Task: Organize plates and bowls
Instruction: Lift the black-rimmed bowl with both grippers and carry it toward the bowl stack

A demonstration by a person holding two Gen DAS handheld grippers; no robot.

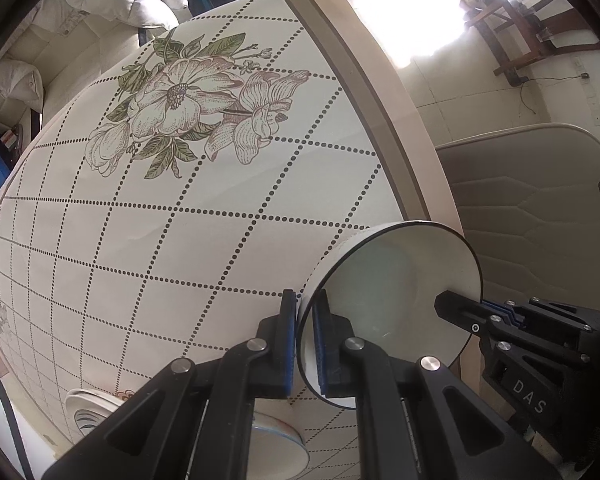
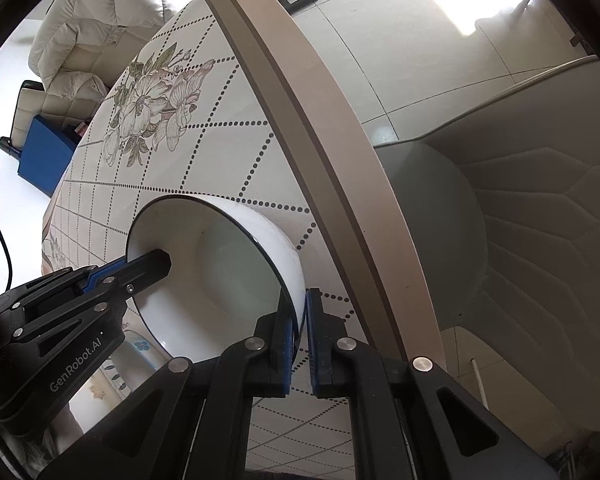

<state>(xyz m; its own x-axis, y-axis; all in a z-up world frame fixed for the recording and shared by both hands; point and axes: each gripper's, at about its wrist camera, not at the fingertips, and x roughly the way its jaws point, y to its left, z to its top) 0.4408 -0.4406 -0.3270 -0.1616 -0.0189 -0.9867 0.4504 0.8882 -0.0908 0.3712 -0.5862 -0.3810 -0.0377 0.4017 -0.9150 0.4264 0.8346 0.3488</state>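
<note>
A white bowl (image 1: pixel 380 292) (image 2: pixel 228 272) with a thin dark rim is held from two sides near the edge of the round table. My left gripper (image 1: pixel 305 312) is shut on the bowl's rim, one blue pad inside and one outside. My right gripper (image 2: pixel 299 312) is shut on the opposite part of the rim in the same way. Each gripper shows in the other's view: the right gripper (image 1: pixel 478 303) at the bowl's far side, the left gripper (image 2: pixel 134 262) with one finger (image 2: pixel 152 266) inside the bowl. The bowl is empty.
The table (image 1: pixel 180 220) (image 2: pixel 220 140) has a cloth with dotted diamonds and flowers and a beige edge band. Patterned dishes (image 1: pixel 88 404) (image 2: pixel 140 346) lie on it below the grippers. A padded chair (image 1: pixel 520 200) (image 2: pixel 540 220) stands past the table's edge, a sofa with white bedding (image 2: pixel 100 20) beyond.
</note>
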